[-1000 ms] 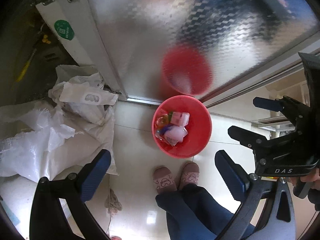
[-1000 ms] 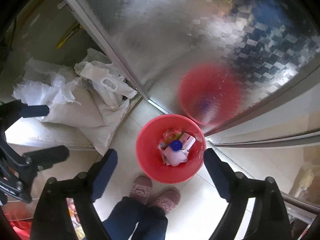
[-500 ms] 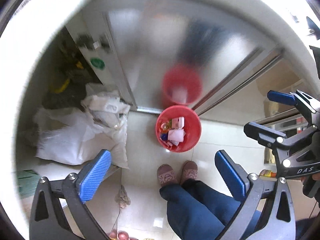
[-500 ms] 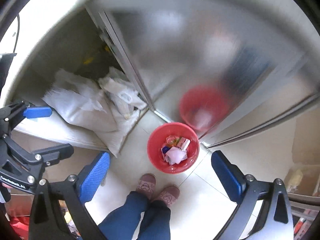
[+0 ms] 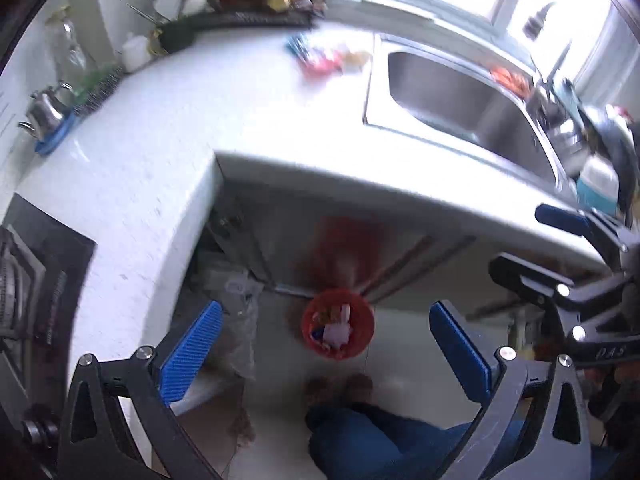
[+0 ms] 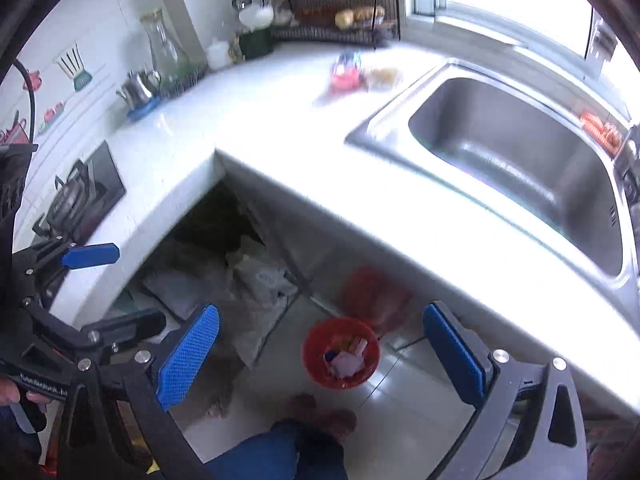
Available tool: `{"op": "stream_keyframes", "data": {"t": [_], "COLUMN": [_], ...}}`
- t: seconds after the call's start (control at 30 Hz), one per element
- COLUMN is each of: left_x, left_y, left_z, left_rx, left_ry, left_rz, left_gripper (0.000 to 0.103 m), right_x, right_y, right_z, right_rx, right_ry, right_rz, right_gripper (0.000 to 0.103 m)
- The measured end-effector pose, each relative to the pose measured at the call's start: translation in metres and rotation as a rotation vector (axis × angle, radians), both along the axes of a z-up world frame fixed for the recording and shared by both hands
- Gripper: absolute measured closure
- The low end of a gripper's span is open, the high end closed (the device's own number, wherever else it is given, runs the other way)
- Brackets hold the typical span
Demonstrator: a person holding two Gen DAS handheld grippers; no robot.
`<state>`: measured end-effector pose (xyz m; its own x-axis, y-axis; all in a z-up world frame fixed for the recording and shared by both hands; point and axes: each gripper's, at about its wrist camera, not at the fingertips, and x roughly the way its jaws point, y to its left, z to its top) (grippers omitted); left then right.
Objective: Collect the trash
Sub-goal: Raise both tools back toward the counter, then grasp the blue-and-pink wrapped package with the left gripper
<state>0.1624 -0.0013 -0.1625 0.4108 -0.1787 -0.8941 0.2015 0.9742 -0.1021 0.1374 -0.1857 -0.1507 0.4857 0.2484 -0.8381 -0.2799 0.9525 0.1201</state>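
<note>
A red bin [image 5: 306,332] [image 6: 310,354] holding several wrappers and small bottles stands on the floor far below, against the cabinet front. Colourful, blurred trash [image 5: 324,58] [image 6: 346,72] lies on the white countertop [image 5: 180,128] [image 6: 248,128], left of the steel sink [image 5: 460,100] [image 6: 512,148]. My left gripper [image 5: 324,307] hangs open, high above the bin, with nothing between its blue pads. My right gripper [image 6: 320,310] is open and empty too. Each gripper also shows at the edge of the other's view: the right gripper [image 5: 540,240], the left gripper [image 6: 108,292].
A person's blue trouser legs [image 5: 360,440] and slippers [image 5: 340,388] stand just before the bin. White sacks [image 6: 256,276] fill the open space under the counter. A black hob [image 6: 80,196], a steel kettle [image 6: 138,84] and a dish rack [image 6: 336,12] line the counter's far side.
Both grippers have risen a long way. The bin has shrunk in both views, and the countertop, the sink and the trash on the counter have come into sight. Both stay open.
</note>
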Motion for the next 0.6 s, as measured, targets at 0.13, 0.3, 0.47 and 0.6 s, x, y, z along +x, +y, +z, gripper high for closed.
{"op": "stream_keyframes", "data": {"t": [0.13, 0.3, 0.47, 0.6], "left_x": [0.013, 0.038, 0.071, 0.102], "left_y": [-0.002, -0.004, -0.009, -0.016], "left_z": [0.028, 0.058, 0.072, 0.072], "left_rx": [0.02, 0.006, 0.041, 0.056], "left_ry": [-0.035, -0.082, -0.112, -0.116], "left_rz": [0.015, 0.005, -0.01, -0.043], "left_gripper": [0.0, 0.0, 0.0, 0.0], "right_x": [0.007, 0.028, 0.054, 0.081], "right_y": [-0.005, -0.01, -0.013, -0.009], "right_z": [0.03, 0.056, 0.069, 0.068], "right_rx": [0.004, 0.016, 0.013, 0.002], "right_ry": [-0.057, -0.103, -0.121, -0.135], "right_rz": [0.002, -0.011, -0.031, -0.046], "right_gripper": [0.001, 0.001, 0.001, 0.001]}}
